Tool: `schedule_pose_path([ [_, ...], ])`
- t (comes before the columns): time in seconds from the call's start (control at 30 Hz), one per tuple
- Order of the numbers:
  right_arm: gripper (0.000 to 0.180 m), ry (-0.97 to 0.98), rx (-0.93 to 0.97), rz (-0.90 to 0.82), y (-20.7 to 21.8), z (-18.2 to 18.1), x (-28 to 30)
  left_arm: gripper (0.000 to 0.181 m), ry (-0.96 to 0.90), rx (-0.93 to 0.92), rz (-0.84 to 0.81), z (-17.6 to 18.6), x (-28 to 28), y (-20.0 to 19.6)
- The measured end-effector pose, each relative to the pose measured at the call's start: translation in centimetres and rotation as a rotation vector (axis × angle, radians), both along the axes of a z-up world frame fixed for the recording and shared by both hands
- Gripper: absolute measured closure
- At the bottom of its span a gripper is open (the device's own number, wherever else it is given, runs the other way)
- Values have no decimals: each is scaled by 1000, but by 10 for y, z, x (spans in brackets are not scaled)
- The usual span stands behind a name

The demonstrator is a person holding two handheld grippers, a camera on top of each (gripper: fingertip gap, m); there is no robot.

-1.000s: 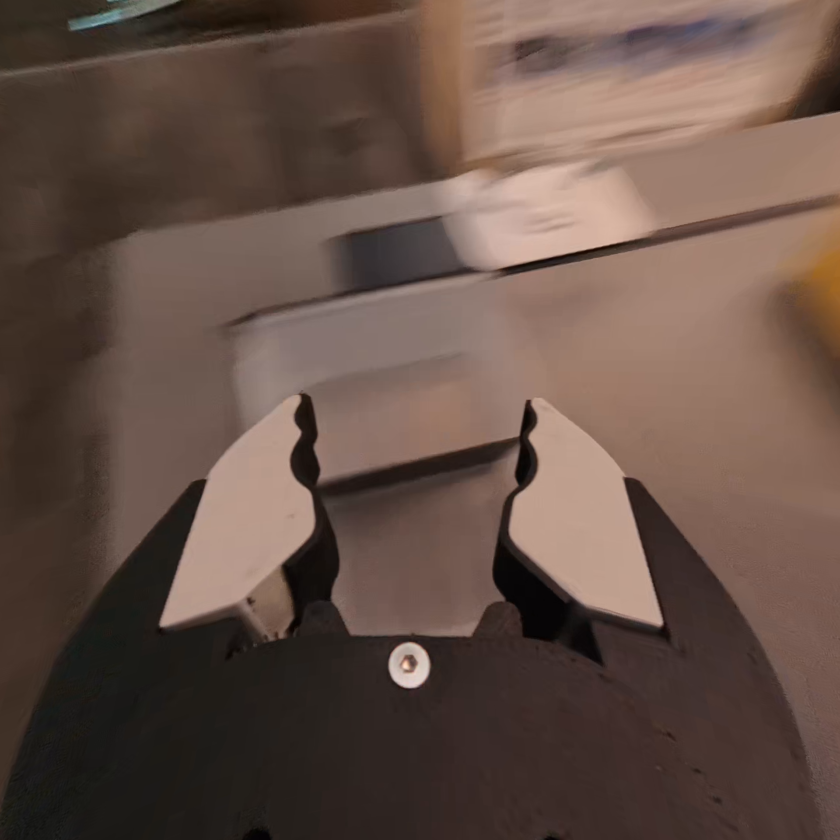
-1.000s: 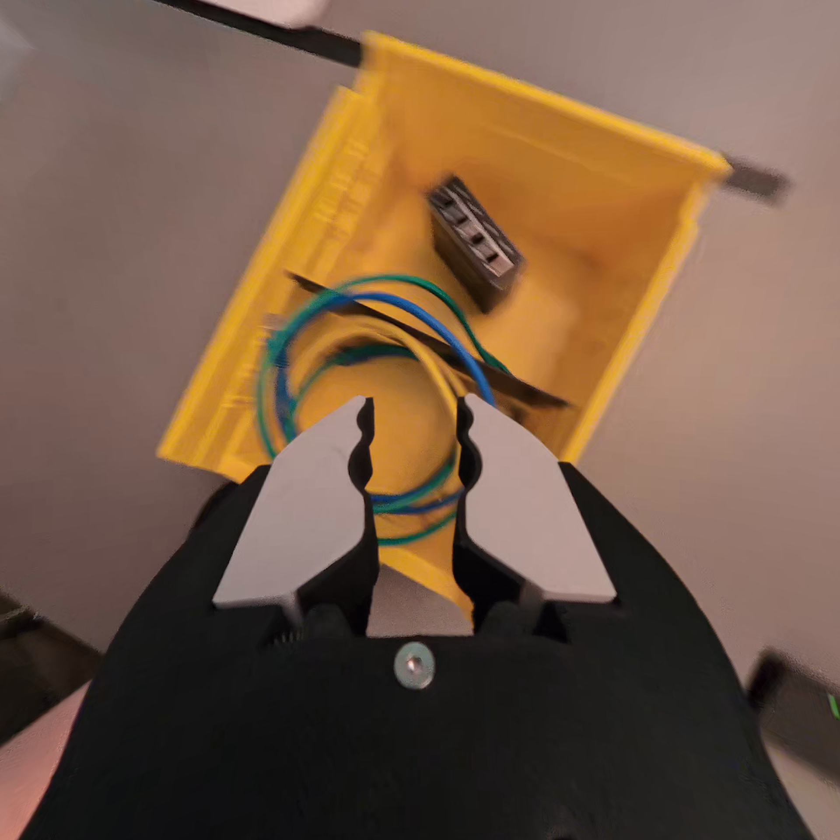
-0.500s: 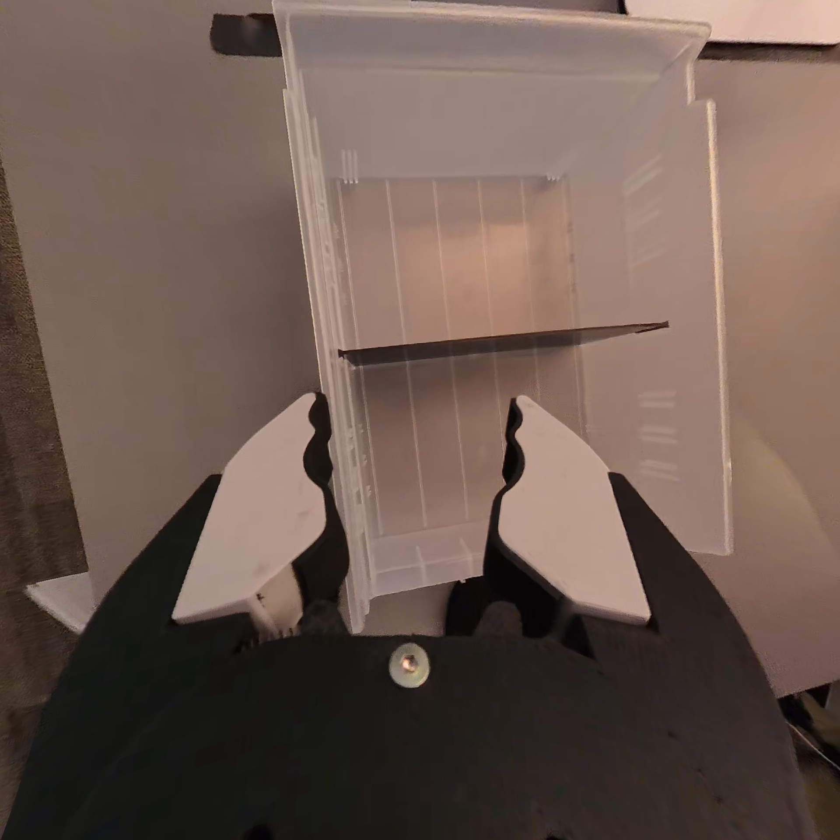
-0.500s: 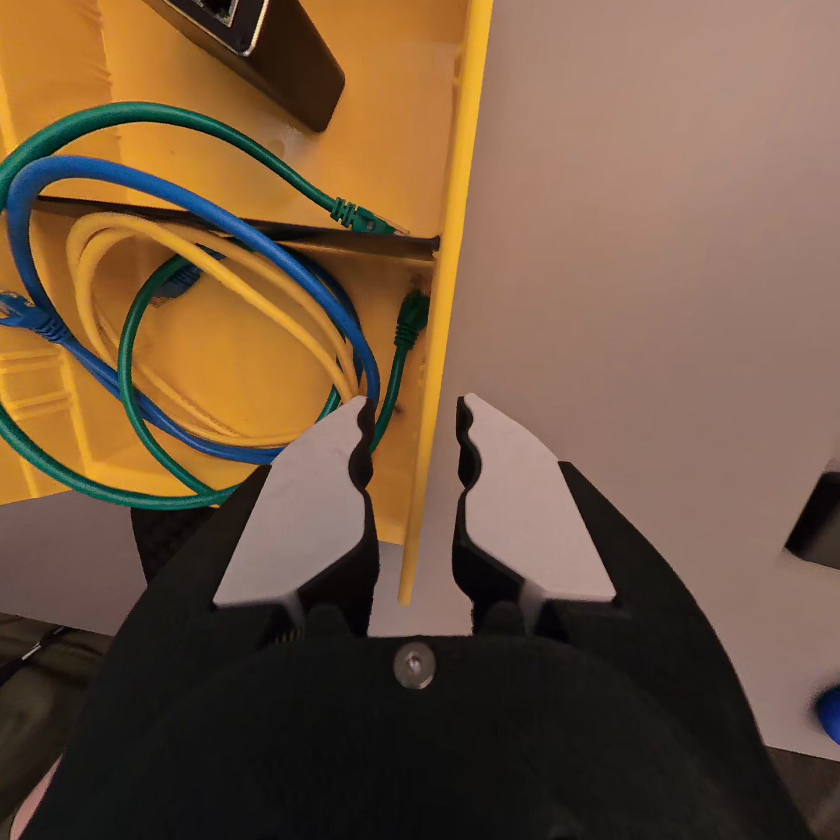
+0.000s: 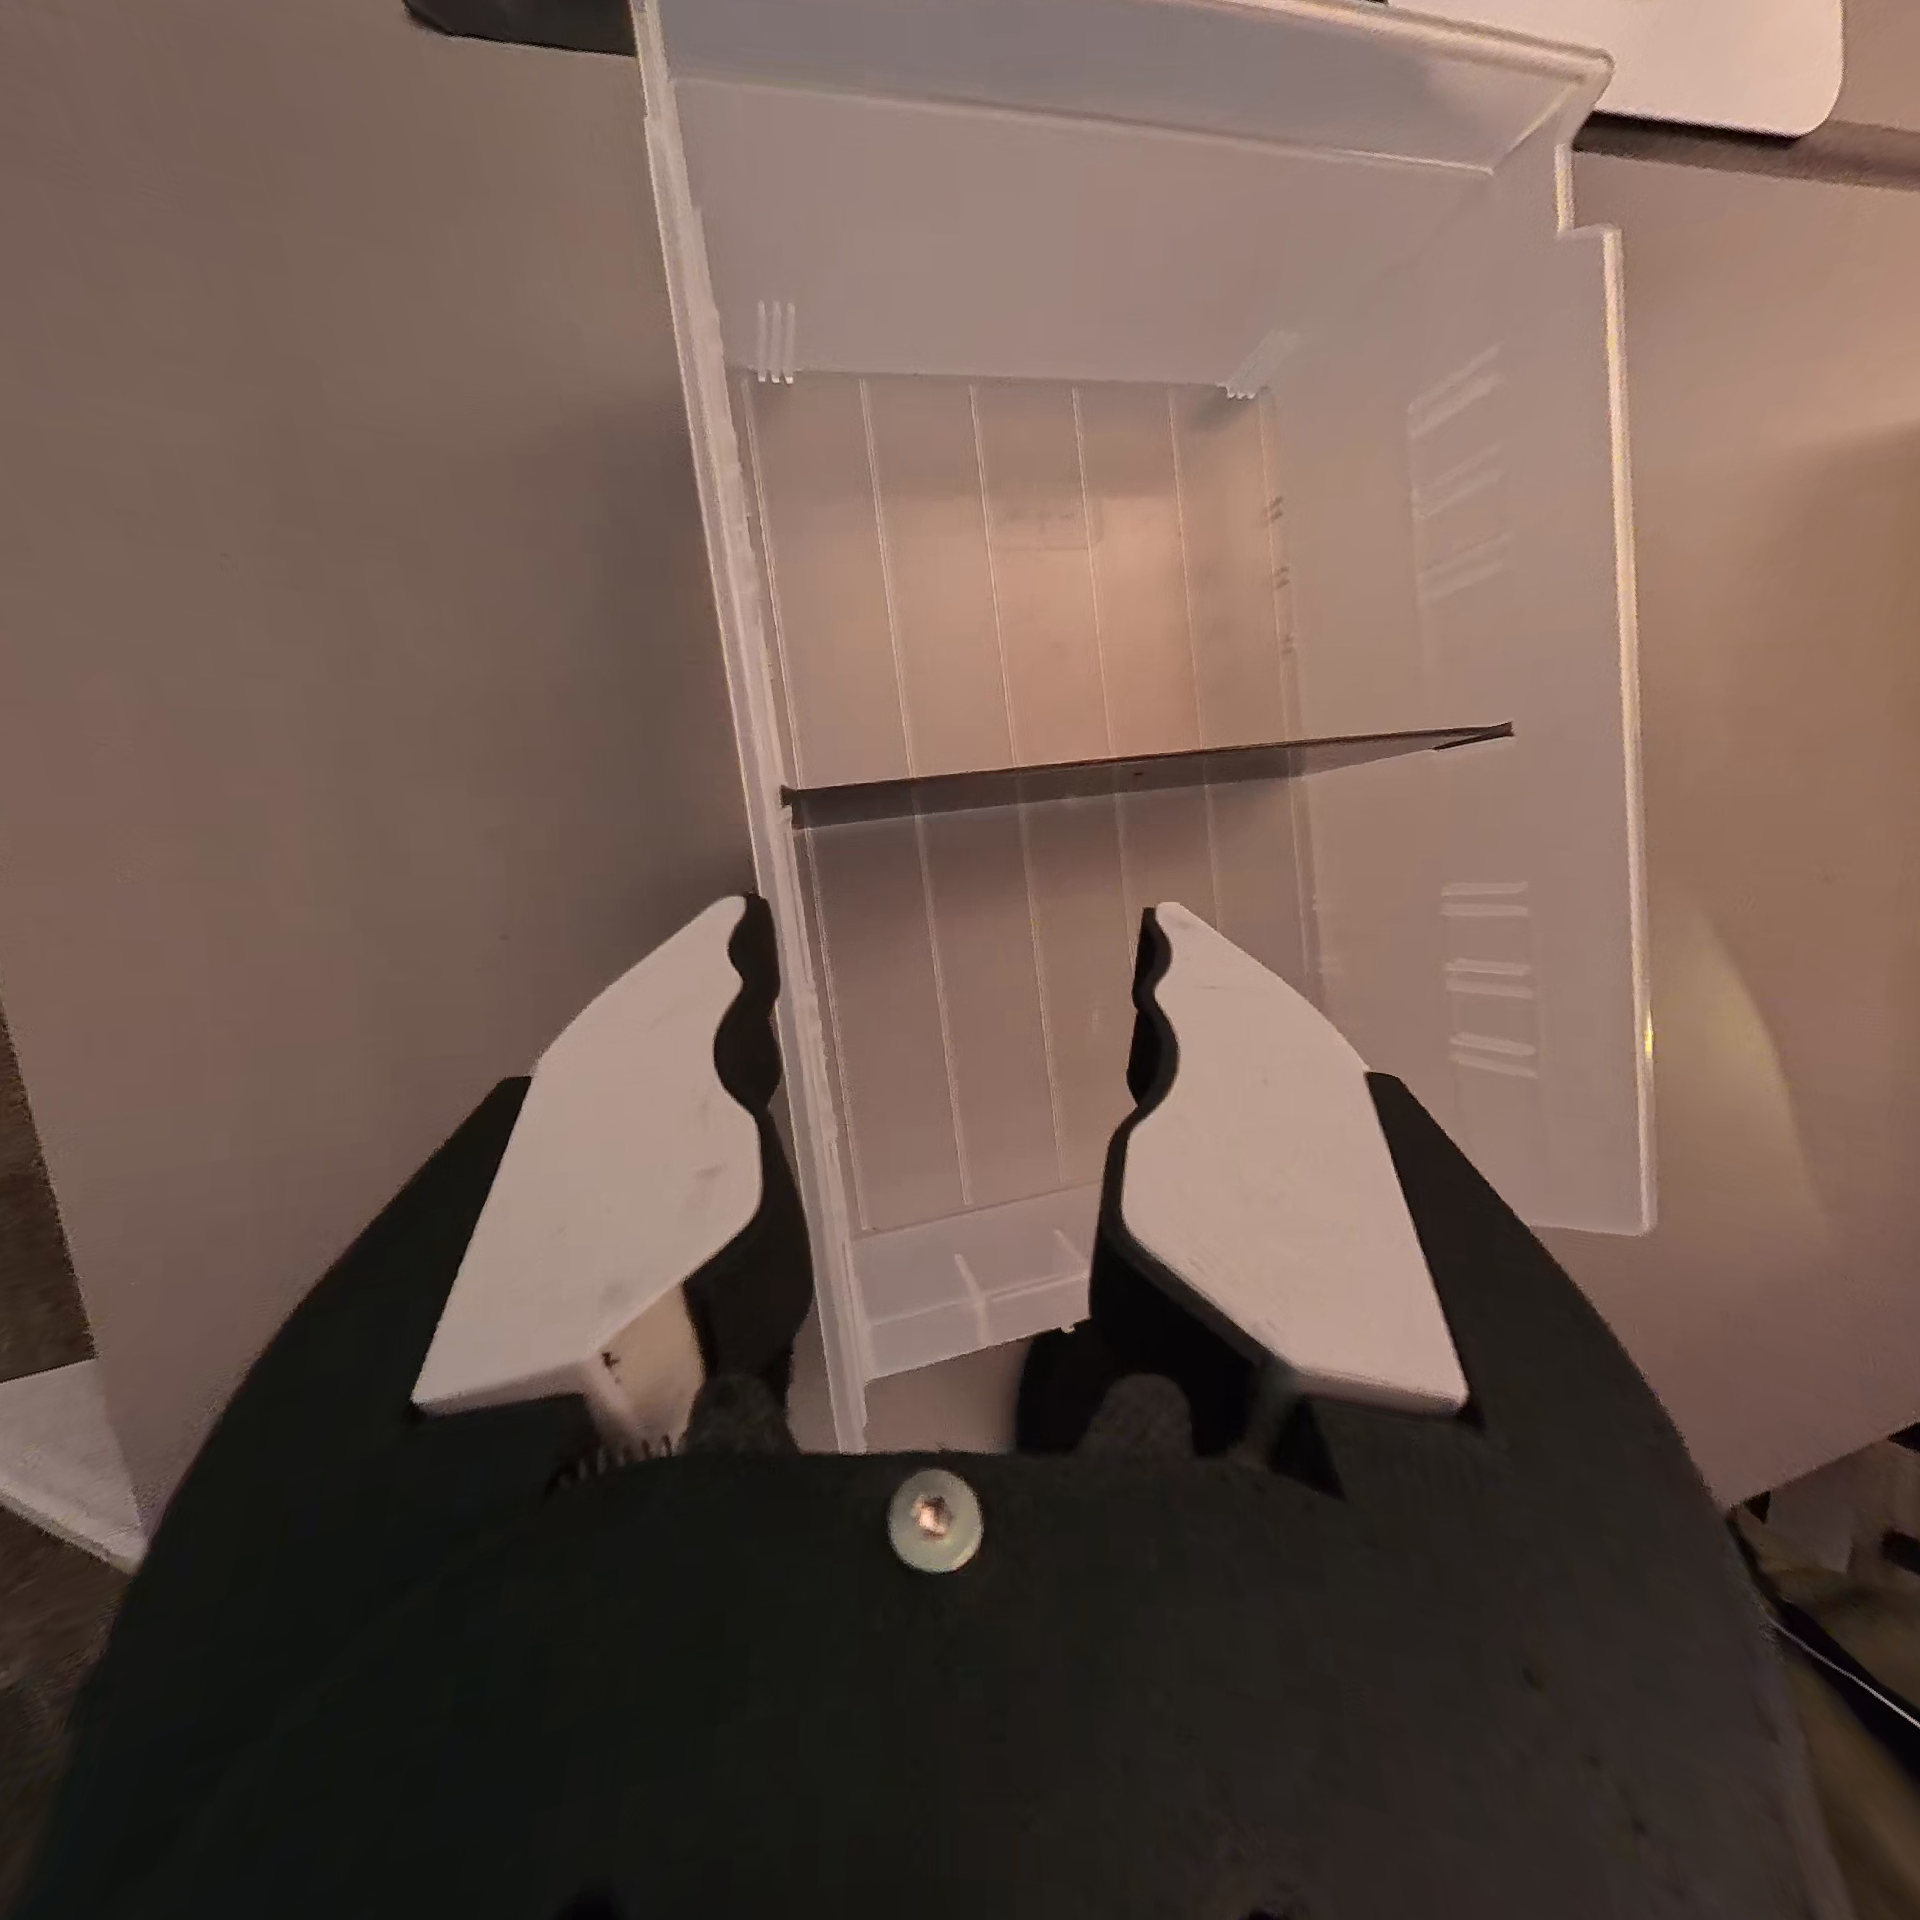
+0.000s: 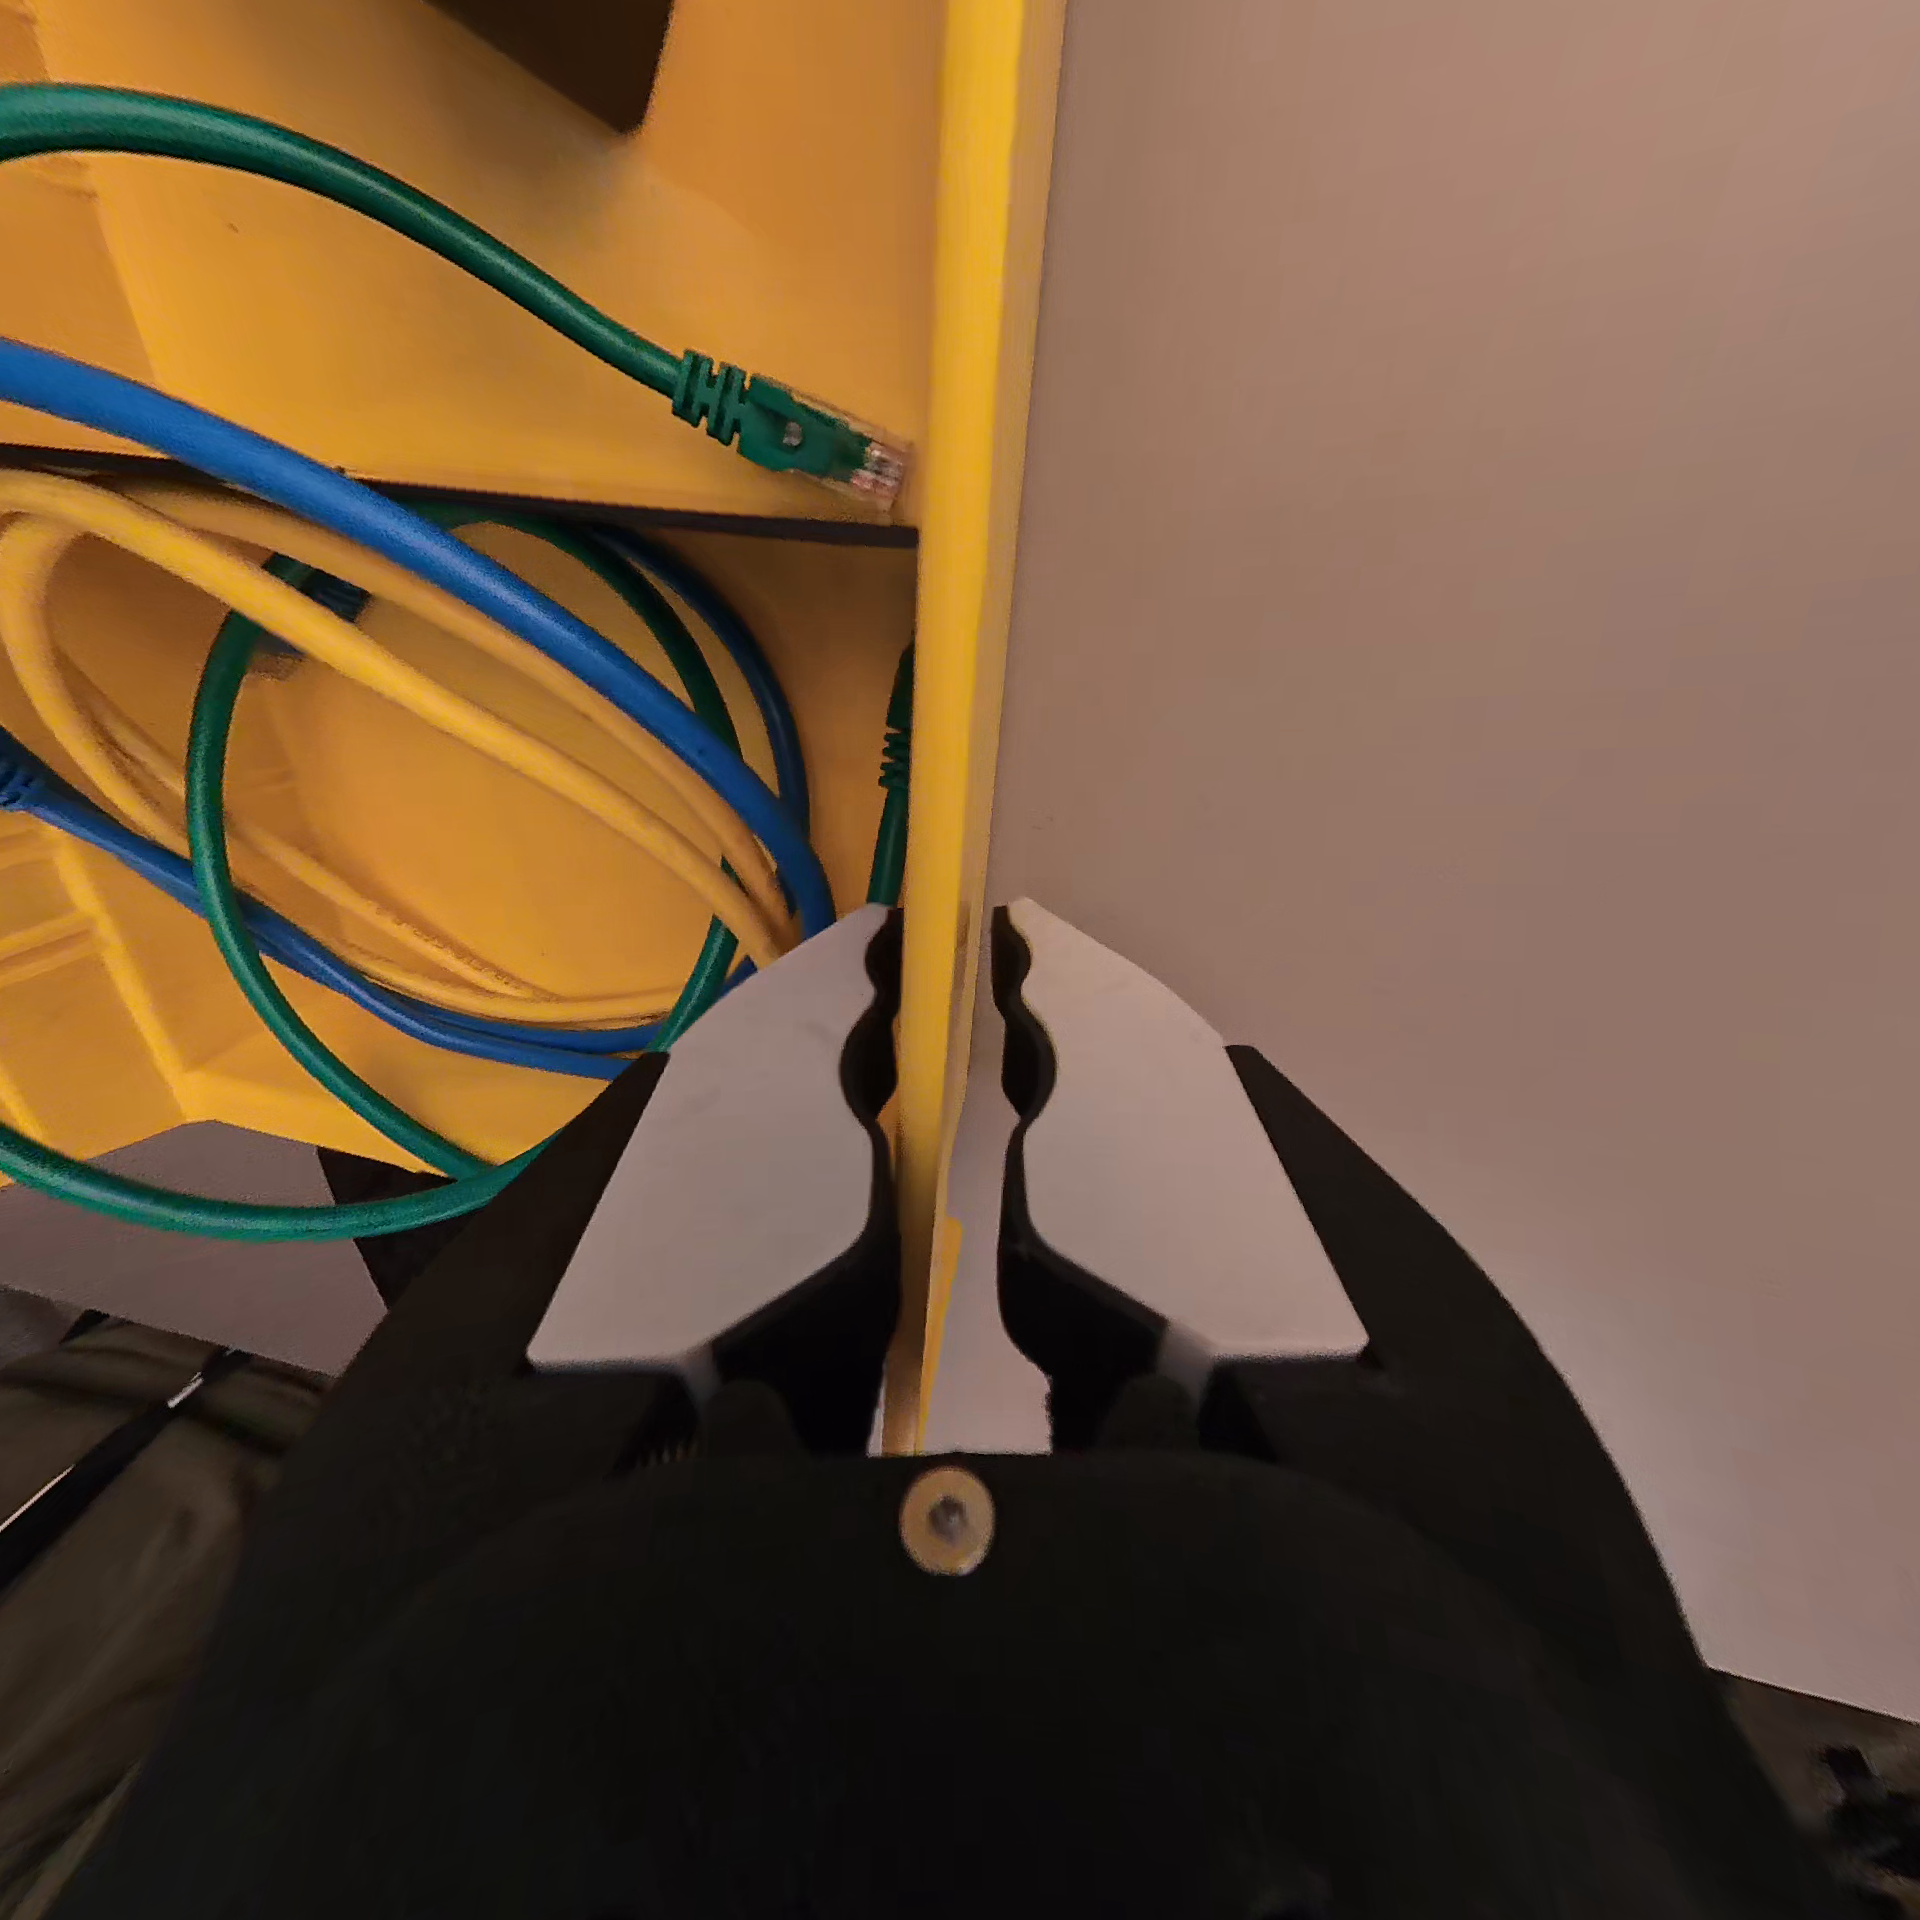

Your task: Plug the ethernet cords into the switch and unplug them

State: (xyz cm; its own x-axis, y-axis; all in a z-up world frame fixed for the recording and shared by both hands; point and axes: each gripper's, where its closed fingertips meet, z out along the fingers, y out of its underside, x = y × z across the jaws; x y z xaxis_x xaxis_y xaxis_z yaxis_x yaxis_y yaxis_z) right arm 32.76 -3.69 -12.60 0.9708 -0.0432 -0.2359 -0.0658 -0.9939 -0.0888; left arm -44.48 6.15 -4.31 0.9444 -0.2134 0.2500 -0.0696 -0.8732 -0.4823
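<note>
right gripper (image 6: 940,914) now straddles the right side wall of the yellow plastic bin (image 6: 971,520); half a second ago its jaws stood wider around that wall, now they have narrowed to either side of it with a thin gap still visible on the outer side, so closing in but not clearly clamped. inside the bin, near compartment: coiled blue ethernet cord (image 6: 499,582), yellow ethernet cord (image 6: 436,707) and green ethernet cord (image 6: 312,187), the green one's plug (image 6: 800,442) lying over the dark divider against the right wall. the black switch shows only as a dark corner (image 6: 561,52) at the top edge, far compartment; nothing plugged in as far as can be seen. left gripper (image 5: 940,914) has eased forward over the clear plastic bin (image 5: 1507,727), jaws spread wide, the bin's left wall running between them, untouched on the inner side. that bin holds only its dark divider (image 5: 1143,764). both bins sit on the pale bench (image 6: 1455,623). judgement: both grippers are taking hold of bin walls to steady or reposition them; cord work not yet begun.
</note>
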Motion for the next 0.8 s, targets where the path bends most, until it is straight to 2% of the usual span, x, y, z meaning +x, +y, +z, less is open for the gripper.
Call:
schedule_pose_path([
  [0.07, 167, 12, -10, 2, 0, -2, -2, 121, -11, 0, 24, 2, -4, 0],
  [0.2, 168, 10, -15, 3, 1, -3, -2, 120, 30, 14, 114, 5, -24, 0],
  [0.33, 169, 5, -23, 6, 1, -3, -2, 121, 29, -111, 155, -21, -36, -7],
  [0.4, 170, -6, -25, 11, 0, -4, -2, 136, 15, -170, 151, -32, -35, -10],
  [0.43, 171, -14, -28, 15, 0, -4, -1, 152, 6, -201, 145, -36, -33, -13],
  [0.5, 172, -42, -33, 35, 0, -4, 0, 174, -11, -257, 115, -43, -26, -19],
  [0.63, 173, -48, -56, 69, 0, -4, -9, 176, 97, -311, 34, -46, -16, -25],
  [0.8, 172, -43, -114, 171, 9, -3, -52, 174, 217, -390, -194, -47, 43, -32],
])
